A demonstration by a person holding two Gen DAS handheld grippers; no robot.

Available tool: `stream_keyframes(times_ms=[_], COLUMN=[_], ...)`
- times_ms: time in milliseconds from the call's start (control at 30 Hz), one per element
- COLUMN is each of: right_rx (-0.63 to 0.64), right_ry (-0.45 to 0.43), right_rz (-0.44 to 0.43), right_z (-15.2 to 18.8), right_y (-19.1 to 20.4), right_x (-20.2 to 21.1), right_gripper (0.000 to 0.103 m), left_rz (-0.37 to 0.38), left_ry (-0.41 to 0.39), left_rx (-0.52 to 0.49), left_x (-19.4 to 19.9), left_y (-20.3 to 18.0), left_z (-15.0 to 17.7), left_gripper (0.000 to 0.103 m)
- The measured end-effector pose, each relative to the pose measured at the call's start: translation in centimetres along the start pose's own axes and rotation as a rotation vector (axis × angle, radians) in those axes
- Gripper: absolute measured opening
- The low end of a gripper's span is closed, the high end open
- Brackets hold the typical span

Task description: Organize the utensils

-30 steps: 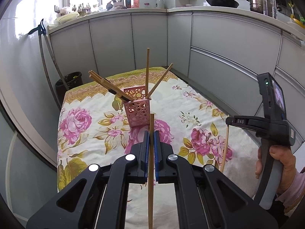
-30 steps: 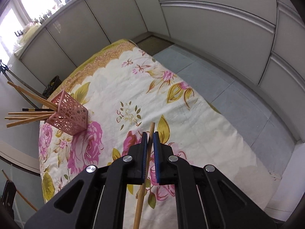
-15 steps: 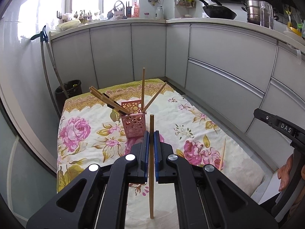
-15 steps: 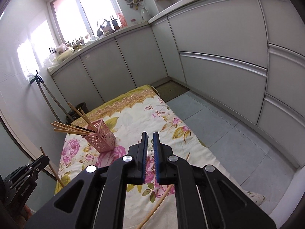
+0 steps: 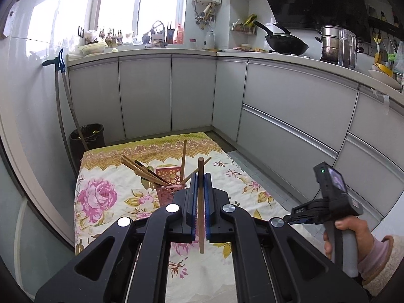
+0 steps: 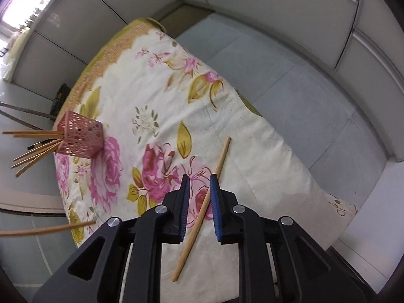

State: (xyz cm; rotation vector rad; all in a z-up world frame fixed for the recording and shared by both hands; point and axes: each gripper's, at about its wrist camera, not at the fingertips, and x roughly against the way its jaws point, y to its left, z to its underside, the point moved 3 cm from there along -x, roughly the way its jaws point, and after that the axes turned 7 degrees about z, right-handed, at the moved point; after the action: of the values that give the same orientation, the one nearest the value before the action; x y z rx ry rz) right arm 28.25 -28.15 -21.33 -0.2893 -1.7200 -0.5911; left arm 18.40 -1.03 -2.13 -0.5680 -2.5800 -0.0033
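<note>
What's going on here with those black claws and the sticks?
A person is tidying chopsticks into a pink holder on a flowered cloth. The left claw grips one chopstick upright, in the air on the near side of the holder. The right claw has just been opening and hangs over a loose chopstick lying on the cloth, not gripping it. Several chopsticks already sit in the holder.

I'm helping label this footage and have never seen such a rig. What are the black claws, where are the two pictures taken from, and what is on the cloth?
Each black claw is a hand-held gripper that a person holds, with a camera looking along its fingers. The left hand-held gripper is shut on an upright chopstick. The right hand-held gripper points down with open jaws that have just been opening; a second chopstick lies on the floral cloth between them, not gripped. A pink holder on the cloth already holds several chopsticks.
</note>
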Motion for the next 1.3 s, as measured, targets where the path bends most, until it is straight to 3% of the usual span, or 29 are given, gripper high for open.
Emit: stream_keyframes(times_ms=[100,333,400,533,733,1067,1300], right_rx=[-0.044,-0.084,-0.08,-0.021,0.034,0.186,0.252], right_ry=[0.062,0.113,0.079,0.017,-0.129,-0.357,-0.468], right_rz=[0.039,0.18,0.207,0.275,0.167,-0.004,-0.1], right_z=[-1.1,-2.2,-2.5,-2.1,0.1,3.0,2.1], right_y=[-0.1,-0.7,-0.4,0.8,1.8,3.1,5.5], right_x=[-2.3,-5.1,-5.1,-5.2,-1.8,11.4,20.3], right_gripper=[0.018,0.017,0.017,0.007,0.005,0.005,0.005], left_rz=[0.017,0.041,0.041,0.037,0.042,0.032,0.016], left_ry=[0.0,-0.004,-0.006,-0.019,-0.044,-0.106,-0.11], left_rx=[0.006,0.013,0.012,0.02,0.013,-0.026,-0.001], left_x=[-0.1,0.0,0.1,0.6,1.8,3.8,3.3], left_y=[0.3,1.2,1.4,1.4,1.1,1.1,2.9], left_z=[0.3,0.5,0.5,0.3,-1.1,-6.4,-10.1], left_gripper=[0.004,0.004,0.004,0.004,0.004,0.004,0.004])
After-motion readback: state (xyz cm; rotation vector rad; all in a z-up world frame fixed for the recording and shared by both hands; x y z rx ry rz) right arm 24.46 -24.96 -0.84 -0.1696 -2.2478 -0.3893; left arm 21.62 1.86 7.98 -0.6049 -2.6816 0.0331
